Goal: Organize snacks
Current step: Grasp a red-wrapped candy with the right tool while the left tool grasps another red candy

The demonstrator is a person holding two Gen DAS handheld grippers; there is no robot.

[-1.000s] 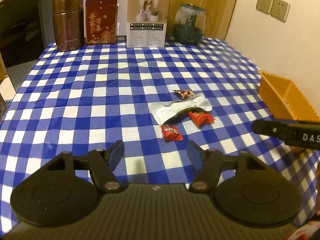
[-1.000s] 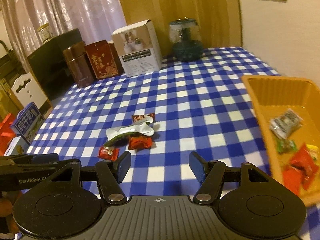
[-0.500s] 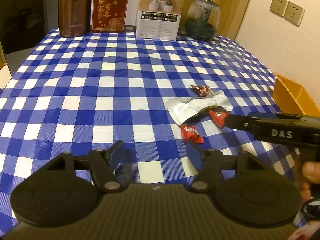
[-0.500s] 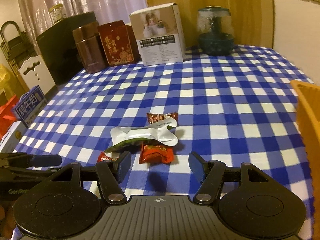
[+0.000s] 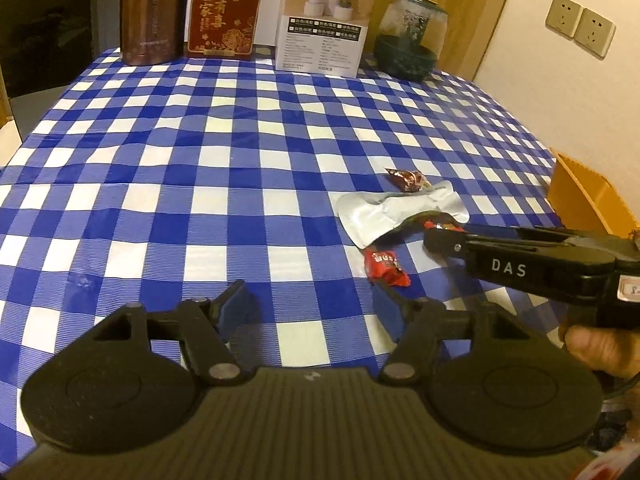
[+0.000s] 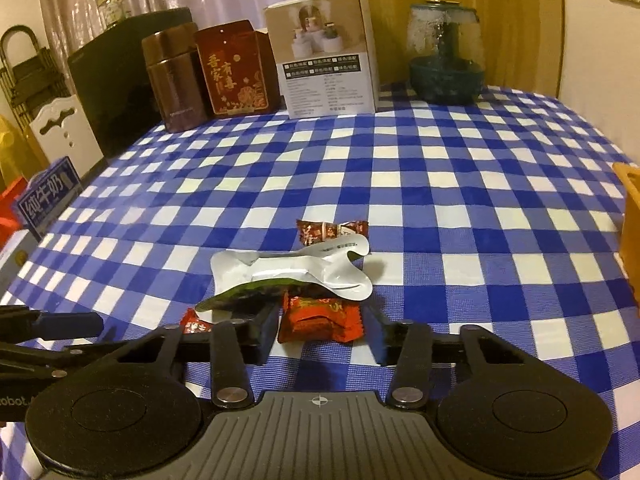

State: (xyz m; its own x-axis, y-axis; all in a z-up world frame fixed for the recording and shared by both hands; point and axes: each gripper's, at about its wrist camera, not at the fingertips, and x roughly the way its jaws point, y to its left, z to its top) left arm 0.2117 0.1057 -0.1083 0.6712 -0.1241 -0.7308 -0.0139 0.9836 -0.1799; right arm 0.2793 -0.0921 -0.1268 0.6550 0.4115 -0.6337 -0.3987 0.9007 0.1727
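Right wrist view looks down along the right gripper [image 6: 320, 334] at a small cluster of snacks on a blue-and-white checked tablecloth [image 6: 440, 184]. An orange-red candy packet [image 6: 320, 318] lies flat between the two fingers, its long axis running side to side across the gap, crimped ends toward each finger. The jaws have just been closing around it; the left pad seems to meet the packet's edge, while a sliver of cloth shows by the right pad, so whether they press yet I cannot tell.

Just behind the packet lies a silver pouch [image 6: 296, 270], lengthwise left to right, its far right corner curled up and a dark green edge showing at its near left. Its near edge overlaps the packet's far edge. A brown twist-wrapped candy [image 6: 328, 232] sits at the pouch's far side, also lying crosswise. A small red candy [image 6: 196, 325] rests near the left finger, partly hidden behind it.

From the left wrist view, the left gripper [image 5: 310, 308] hangs over bare cloth with its jaws spread and nothing between them; the small red candy [image 5: 386, 268] lies just beyond its right finger. An orange basket [image 5: 588, 196] stands at the table's right edge, well apart from the cluster. A brown tin [image 5: 150, 16], red box [image 5: 226, 10], white carton [image 5: 326, 20] and glass jar [image 5: 412, 38] line the far edge.
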